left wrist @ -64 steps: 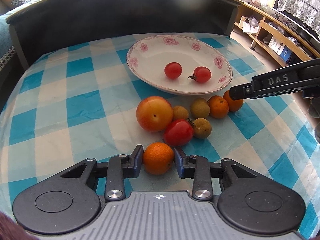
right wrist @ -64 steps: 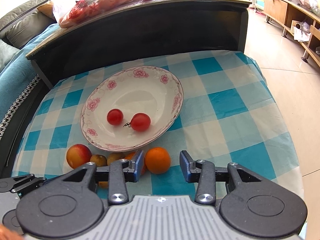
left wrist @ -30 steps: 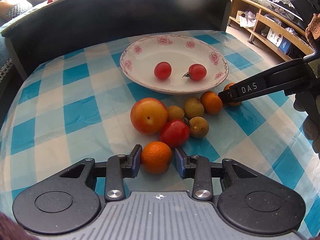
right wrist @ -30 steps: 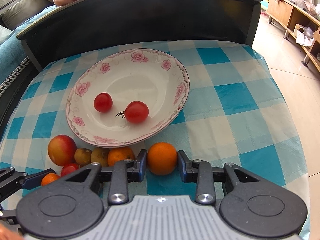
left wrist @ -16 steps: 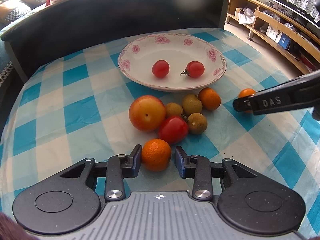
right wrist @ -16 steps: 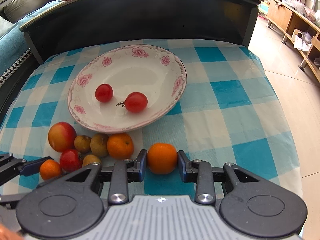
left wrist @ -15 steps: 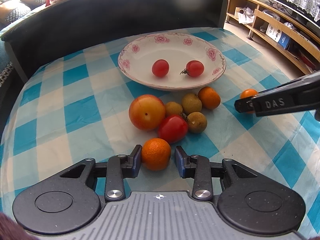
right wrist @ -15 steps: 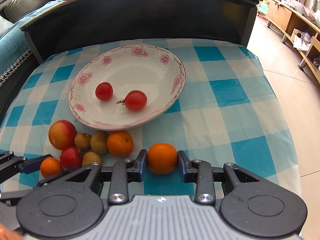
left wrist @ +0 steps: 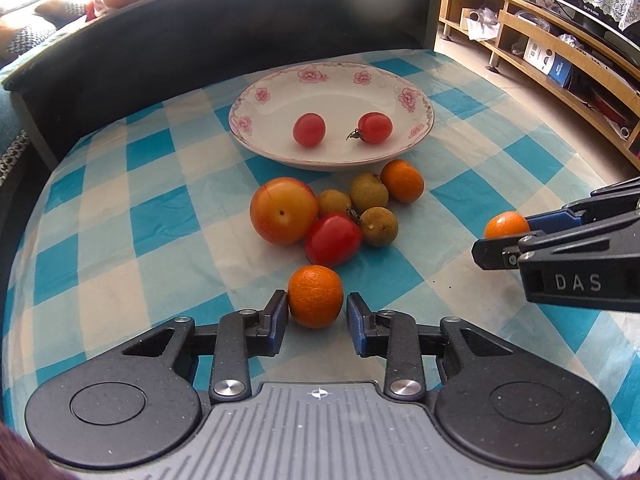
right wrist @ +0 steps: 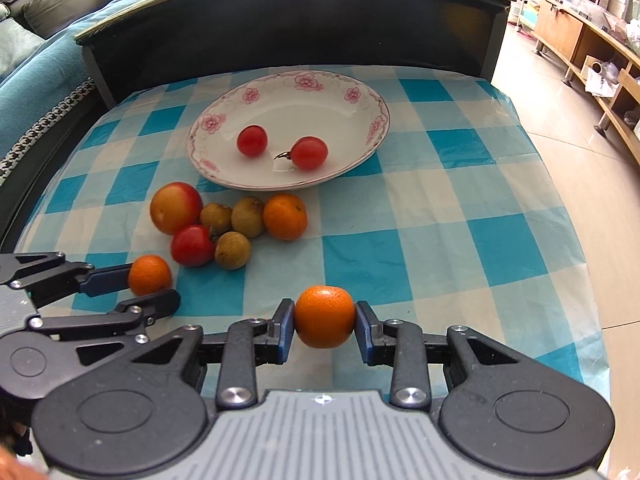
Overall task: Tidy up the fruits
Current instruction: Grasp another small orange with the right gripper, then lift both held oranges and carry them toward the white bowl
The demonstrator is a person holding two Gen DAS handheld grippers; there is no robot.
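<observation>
**Two oranges are being held, and either one could be dropped**

An orange [right wrist: 324,317] is being squeezed between both pads of the right claw [right wrist: 324,322], out over the blue checked cloth [right wrist: 460,208] on the desk, away from the other fruit. The left claw [left wrist: 317,312] is being closed around a second orange [left wrist: 315,296]. One pad is touching it, while a thin gap is still being shown at the other pad, so this orange is not being gripped firmly yet.

The plate [left wrist: 256,108] is sitting at the back with two small tomatoes [left wrist: 309,129] in it. A pile is being left in front of it: a big peach-coloured fruit [left wrist: 284,210], a red tomato [left wrist: 333,238], three brownish fruits [left wrist: 368,192] and one more orange [left wrist: 402,181].

If the left claw is being lifted too early, its orange could be rolled out and knocked into the red tomato just behind it. Round fruit is being held at only two spots, so it could be slipped loose by a quick swing. The plate is shallow, so fruit being let go too high could be bounced over the rim
</observation>
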